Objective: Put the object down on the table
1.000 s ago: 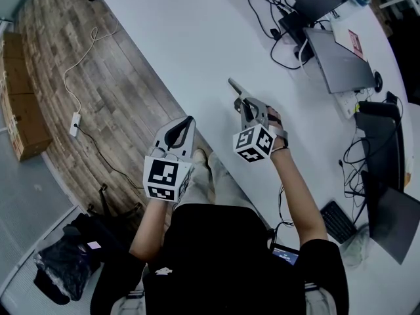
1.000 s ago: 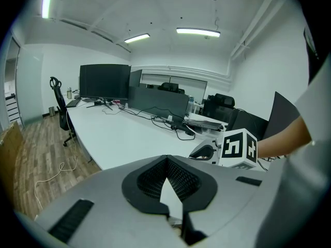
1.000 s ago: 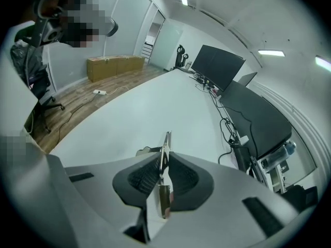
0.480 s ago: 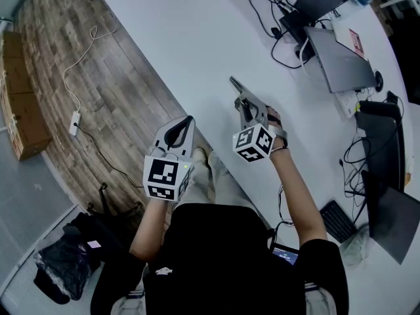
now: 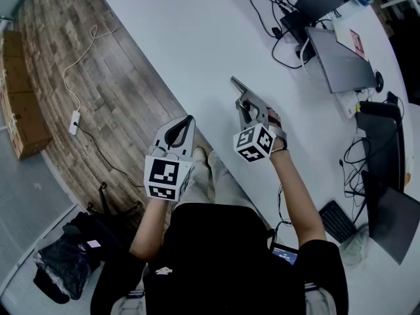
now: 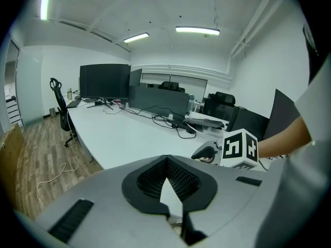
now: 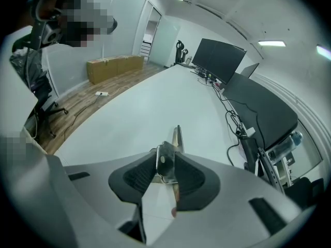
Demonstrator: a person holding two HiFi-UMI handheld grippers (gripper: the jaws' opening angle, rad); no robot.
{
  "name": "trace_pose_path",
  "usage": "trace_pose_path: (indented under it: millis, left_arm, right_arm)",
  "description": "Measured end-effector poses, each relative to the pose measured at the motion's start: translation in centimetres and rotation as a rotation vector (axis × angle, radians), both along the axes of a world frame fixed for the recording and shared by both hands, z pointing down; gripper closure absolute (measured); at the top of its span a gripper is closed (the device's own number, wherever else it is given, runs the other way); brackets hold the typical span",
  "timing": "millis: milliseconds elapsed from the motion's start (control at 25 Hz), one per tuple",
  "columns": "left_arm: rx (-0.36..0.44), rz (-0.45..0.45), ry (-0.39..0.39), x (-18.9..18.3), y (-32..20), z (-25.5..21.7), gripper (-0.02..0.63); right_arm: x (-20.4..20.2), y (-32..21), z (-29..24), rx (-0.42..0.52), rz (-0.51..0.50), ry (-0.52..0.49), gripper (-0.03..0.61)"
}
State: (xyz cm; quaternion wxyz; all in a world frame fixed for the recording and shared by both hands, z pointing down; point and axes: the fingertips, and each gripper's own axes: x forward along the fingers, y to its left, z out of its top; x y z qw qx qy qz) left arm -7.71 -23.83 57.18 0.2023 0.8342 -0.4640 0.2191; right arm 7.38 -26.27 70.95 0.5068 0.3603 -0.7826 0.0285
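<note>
Head view: right gripper [image 5: 245, 102] clamps slim metal object [image 5: 237, 86] just above white table [image 5: 197, 38] near its front edge; left gripper [image 5: 188, 122] jaws pressed together, empty, off that edge.

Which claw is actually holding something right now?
The right claw: it is shut on a slim metal object that sticks out past its tips above the white table. The left claw is shut on nothing.
</note>
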Motion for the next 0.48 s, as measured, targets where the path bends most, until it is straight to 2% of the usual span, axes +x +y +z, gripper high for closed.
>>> trace_pose_path:
  millis: [480]
  left_arm:
    - [0.012,-0.002,0.005,-0.12,0.02,-0.61,0.6]
  right_arm:
    - [0.33,0.11,-0.5,-0.023,0.002,-0.007,0.454]
